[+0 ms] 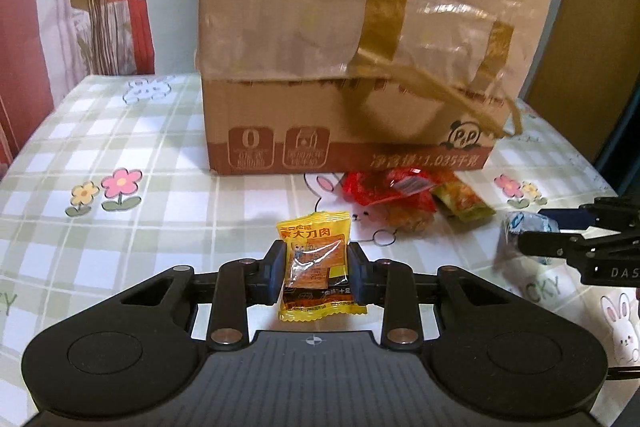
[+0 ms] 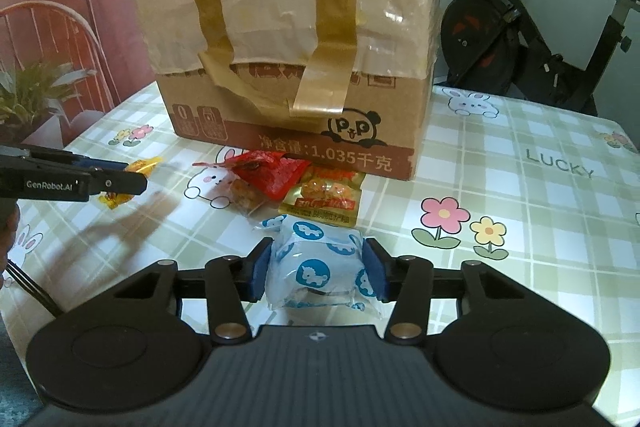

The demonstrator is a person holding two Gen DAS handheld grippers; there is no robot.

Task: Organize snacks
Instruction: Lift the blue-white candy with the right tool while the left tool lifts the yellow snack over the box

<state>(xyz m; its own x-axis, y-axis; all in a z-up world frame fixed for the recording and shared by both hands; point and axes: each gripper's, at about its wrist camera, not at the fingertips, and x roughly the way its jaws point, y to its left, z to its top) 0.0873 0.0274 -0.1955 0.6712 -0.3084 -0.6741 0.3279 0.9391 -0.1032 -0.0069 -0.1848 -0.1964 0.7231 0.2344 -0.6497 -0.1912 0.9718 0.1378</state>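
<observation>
While the left gripper (image 1: 317, 269) pinched a yellow packet (image 1: 316, 265) and the right gripper (image 2: 316, 273) a blue-and-white packet (image 2: 318, 269), either slick wrapper risked slipping free.

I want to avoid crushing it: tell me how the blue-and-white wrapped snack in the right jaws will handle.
The blue-and-white wrapped snack probably yields under pressure: its puffy wrapper bulges between the right gripper pads. It looks light for its size, being held off the tablecloth by its sides alone. The glossy film may be slippery, so it could slide out.
</observation>
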